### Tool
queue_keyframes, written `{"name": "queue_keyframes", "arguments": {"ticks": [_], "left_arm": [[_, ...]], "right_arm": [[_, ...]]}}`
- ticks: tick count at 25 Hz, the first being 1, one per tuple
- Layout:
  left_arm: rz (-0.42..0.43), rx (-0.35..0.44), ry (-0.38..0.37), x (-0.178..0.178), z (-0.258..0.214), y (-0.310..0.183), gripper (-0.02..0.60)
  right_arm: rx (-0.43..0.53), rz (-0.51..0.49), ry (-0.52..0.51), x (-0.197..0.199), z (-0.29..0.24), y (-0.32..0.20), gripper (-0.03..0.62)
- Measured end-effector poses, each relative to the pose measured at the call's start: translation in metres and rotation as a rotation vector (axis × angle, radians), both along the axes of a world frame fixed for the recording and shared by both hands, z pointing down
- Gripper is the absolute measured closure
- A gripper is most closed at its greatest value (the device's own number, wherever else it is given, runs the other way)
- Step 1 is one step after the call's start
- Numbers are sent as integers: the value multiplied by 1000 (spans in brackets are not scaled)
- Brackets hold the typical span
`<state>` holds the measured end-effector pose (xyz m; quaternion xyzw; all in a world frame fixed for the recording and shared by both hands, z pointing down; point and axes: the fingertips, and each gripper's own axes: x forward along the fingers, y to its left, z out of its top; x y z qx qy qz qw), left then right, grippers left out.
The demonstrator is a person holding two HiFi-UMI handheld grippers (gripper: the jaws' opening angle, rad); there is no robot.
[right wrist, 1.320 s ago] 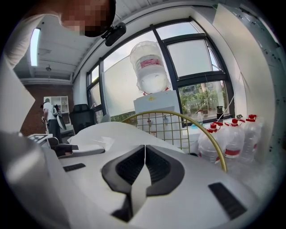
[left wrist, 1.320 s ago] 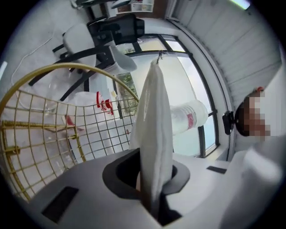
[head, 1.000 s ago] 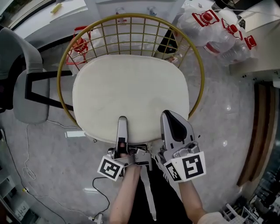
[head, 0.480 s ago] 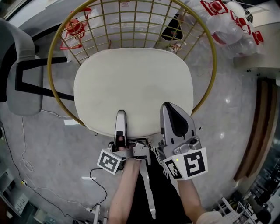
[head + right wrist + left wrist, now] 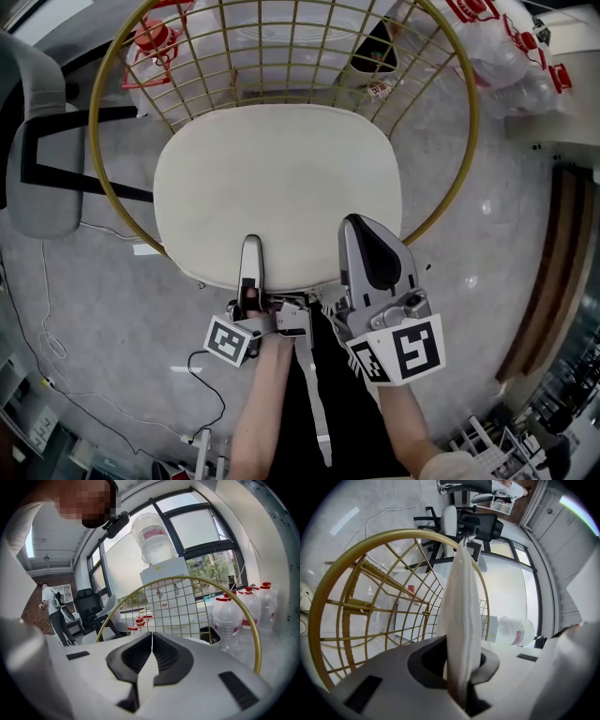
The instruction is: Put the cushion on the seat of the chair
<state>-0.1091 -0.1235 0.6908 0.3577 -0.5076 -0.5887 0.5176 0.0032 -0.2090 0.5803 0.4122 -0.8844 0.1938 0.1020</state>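
Holding cushion [image 5: 281,187] by its near edge above the gold wire chair [image 5: 457,178].
Left gripper [image 5: 250,246] and right gripper [image 5: 358,230]: jaws of each pinched shut on that edge, side by side, equally near. Cushion lies flat, extending away from the jaws toward the chair back, long axis side to side. Contact with the seat cannot be told. Next move, by judgement: lower it level, slightly forward.

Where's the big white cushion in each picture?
Head view: the cushion fills the middle of the picture.
Left gripper view: an edge-on white strip up the middle, pinched between the jaws.
Right gripper view: only a pale sliver between the shut jaws, low centre.
Shared landmark: the gold chair rim, curving behind the cushion in all three.
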Motion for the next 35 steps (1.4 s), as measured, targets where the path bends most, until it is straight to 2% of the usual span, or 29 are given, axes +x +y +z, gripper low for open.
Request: {"name": "queue_keyframes", "arguments": {"ticks": [9,19,29,35], "left_arm": [[-1,-41,59,8,30,13,529],[2,-109,60,11,57,19,529],[15,-154,42,14,62,22,525],[20,-191,44,14,68,22,472]], "right_arm": [[-24,-13,6,-2,13,10,576],[-22,8,3,6,9,19,576],[-5,20,-4,8,-1,17,576],[-6,13,-6,3,-2,19,576]]}}
